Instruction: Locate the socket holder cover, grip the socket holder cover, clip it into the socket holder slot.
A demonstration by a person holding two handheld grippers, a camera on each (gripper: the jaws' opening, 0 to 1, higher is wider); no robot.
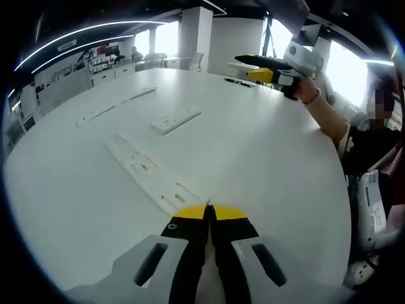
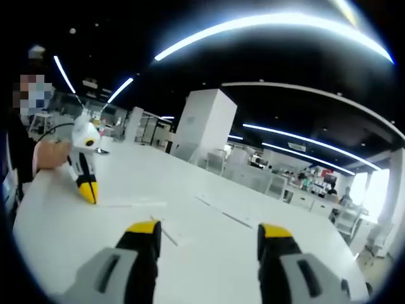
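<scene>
White plastic strips lie on the tabletop (image 1: 272, 171). In the left gripper view, the left gripper (image 1: 209, 212) has its yellow-tipped jaws closed together with nothing between them, touching the near end of a long socket holder (image 1: 149, 171) that runs away up-left. A shorter strip (image 1: 175, 120), possibly the cover, lies further ahead, so this gripper is nearer. In the right gripper view, the right gripper (image 2: 209, 235) is wide open and empty above the tabletop; thin strips (image 2: 218, 212) lie ahead, the left gripper far left.
</scene>
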